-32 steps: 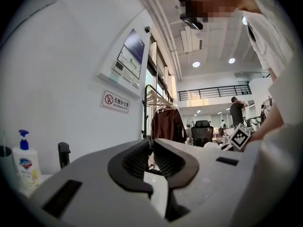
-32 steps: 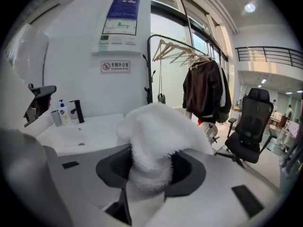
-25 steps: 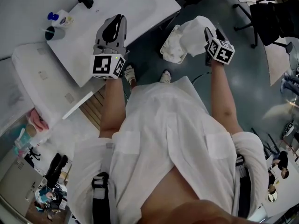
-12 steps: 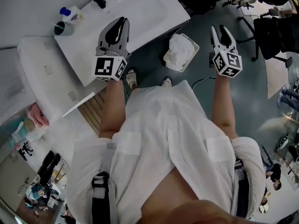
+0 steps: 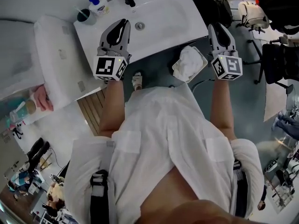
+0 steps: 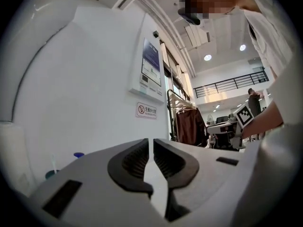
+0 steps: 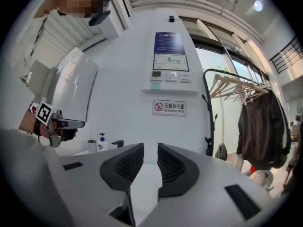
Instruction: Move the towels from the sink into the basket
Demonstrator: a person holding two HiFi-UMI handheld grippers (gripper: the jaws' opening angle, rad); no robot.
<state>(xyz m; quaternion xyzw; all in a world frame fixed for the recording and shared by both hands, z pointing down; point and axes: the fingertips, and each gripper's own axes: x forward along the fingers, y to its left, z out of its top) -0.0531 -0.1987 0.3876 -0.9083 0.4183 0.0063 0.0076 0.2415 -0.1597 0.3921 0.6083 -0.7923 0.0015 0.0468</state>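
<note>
Over sink's (image 5: 159, 17) front edge, your left gripper (image 5: 122, 22): clenched, empty.
Your right gripper (image 5: 218, 28): released, empty jaws just closing.
Basket (image 5: 204, 59): holds towel (image 5: 188, 62).

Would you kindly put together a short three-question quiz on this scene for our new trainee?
1. True or false: a towel lies in the basin of the sink.
2. Where does the basket holding the towels stand?
A) on the floor beside the sink
B) on the sink's counter
C) inside the basin
3. Fill in: the left gripper holds ____.

Key:
1. False. The visible part of the basin shows only its drain.
2. A.
3. Nothing.
</note>
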